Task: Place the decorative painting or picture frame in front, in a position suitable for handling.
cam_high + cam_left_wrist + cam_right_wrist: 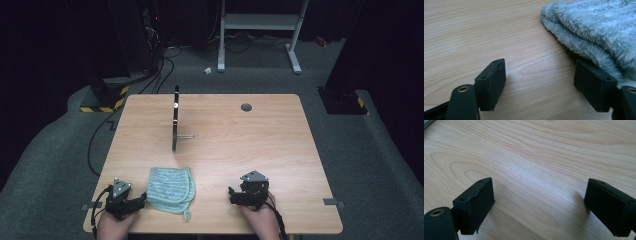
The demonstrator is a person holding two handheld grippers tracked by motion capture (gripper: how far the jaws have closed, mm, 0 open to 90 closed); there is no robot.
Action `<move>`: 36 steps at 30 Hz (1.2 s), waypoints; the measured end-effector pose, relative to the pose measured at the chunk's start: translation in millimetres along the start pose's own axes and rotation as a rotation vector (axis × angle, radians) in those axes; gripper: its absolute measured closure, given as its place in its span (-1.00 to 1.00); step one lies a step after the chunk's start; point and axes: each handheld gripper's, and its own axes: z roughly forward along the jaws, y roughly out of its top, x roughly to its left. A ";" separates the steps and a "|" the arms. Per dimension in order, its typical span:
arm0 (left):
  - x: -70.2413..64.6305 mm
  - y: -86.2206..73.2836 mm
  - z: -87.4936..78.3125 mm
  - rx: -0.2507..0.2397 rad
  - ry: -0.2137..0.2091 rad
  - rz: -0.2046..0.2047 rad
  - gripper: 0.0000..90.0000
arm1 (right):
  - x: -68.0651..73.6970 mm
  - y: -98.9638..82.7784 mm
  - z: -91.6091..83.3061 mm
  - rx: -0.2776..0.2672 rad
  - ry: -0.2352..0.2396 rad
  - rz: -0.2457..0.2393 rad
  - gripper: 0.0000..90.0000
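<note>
Resting at the near edge of the bench (280, 150), both hands look to be only at the start of whatever is meant for the folded towel (171, 187). The left hand-held gripper (136, 202) sits by the near left corner, its jaws spread wide with bare wood between them; in the left gripper view the towel (599, 32) lies just beside one pad (594, 83), perhaps brushing it, though I cannot be sure of contact from that angle. The right hand-held gripper (234, 196) lies further along the near edge, well apart from the towel, jaws likewise wide and empty over plain wood grain. The towel itself, a pale blue-green fleecy cloth folded into a rounded square, lies flat near the near edge, between the two grippers and closer to the left one. Further back a thin black upright stand (175, 117) with a small peg stands untouched. Nothing is gripped yet; picking up and everything after remains to be done.
</note>
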 end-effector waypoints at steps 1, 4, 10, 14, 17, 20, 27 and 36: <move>0.1 0.0 0.1 -0.001 0.000 -0.001 -0.43 | 0.1 0.1 0.2 0.000 -0.001 -0.003 -0.81; 0.6 0.2 0.2 0.000 0.000 -0.001 -0.43 | 0.1 0.1 0.2 0.000 0.001 -0.004 -0.81; 2.8 -1.0 -1.4 -0.010 0.003 -0.024 -0.36 | 0.2 -0.3 -0.2 0.000 0.003 -0.004 -0.81; 7.3 -2.3 -3.5 -0.021 -0.017 -0.049 -0.26 | 0.0 -0.1 0.2 0.000 0.002 -0.008 -0.81; 11.4 -3.8 -6.1 -0.034 -0.036 -0.087 -0.15 | 0.2 0.1 0.2 0.001 0.001 -0.006 -0.81; 11.0 -3.4 -7.0 -0.040 -0.032 -0.077 -0.12 | 0.2 0.1 0.2 0.001 0.001 -0.006 -0.81; 15.0 -0.9 -20.2 -0.091 -0.024 -0.074 -0.05 | 0.2 0.4 0.6 0.000 0.002 -0.007 -0.81; 5.3 12.5 -32.4 -0.155 -0.036 -0.032 -0.03 | 0.6 0.7 0.8 0.000 0.002 -0.006 -0.81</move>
